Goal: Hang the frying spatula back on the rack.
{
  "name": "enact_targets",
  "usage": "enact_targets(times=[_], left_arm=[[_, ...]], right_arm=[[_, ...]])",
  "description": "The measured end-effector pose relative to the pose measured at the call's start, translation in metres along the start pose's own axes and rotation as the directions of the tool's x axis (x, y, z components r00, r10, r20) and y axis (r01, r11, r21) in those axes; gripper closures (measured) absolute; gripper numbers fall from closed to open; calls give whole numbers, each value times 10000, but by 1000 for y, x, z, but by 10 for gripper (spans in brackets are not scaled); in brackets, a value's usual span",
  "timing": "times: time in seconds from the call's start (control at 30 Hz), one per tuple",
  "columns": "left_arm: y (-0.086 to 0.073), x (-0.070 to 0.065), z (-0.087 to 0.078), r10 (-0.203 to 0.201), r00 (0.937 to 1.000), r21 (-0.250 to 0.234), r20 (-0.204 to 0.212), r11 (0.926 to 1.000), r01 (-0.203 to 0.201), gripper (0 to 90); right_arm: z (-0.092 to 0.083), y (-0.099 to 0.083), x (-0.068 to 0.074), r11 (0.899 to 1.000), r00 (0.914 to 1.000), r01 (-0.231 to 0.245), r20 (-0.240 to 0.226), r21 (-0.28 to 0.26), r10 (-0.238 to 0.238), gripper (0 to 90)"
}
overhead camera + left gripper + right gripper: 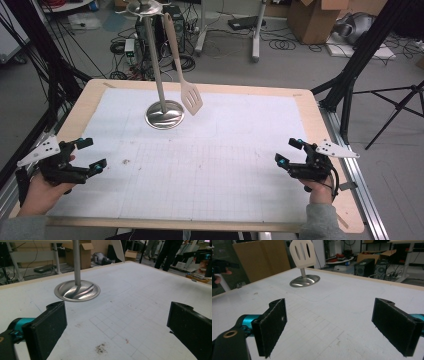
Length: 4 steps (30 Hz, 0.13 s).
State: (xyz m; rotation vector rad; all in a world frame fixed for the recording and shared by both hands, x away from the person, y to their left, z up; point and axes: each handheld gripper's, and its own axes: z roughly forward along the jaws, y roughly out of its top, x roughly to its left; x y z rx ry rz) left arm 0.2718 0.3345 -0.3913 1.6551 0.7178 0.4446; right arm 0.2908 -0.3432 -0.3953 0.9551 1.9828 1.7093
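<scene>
- Well ahead of both grippers, a slotted spatula [190, 98] hangs from a metal stand [164, 114], its blade just beside the stand's round base.
- Left gripper [91, 155] rests near the table's [320, 125] left edge, jaws spread wide, holding nothing.
- Right gripper [288, 151] sits near the right edge, jaws equally wide, empty, well apart from the spatula.

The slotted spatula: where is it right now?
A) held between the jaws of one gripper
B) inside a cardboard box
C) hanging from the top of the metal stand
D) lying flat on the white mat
C: the spatula hangs blade-down from the top of the metal stand, its blade just above the mat, while the left gripper and right gripper wait open, far from it.
</scene>
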Motion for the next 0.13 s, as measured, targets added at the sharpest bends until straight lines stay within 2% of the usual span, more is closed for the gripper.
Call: enact_targets(times=[0.13], left_arm=[[0,-1,1,-72,10000,-96,56,9999,73,32]], right_arm=[[4,-1,2,9999,9999,61,-157,132,-59,120]])
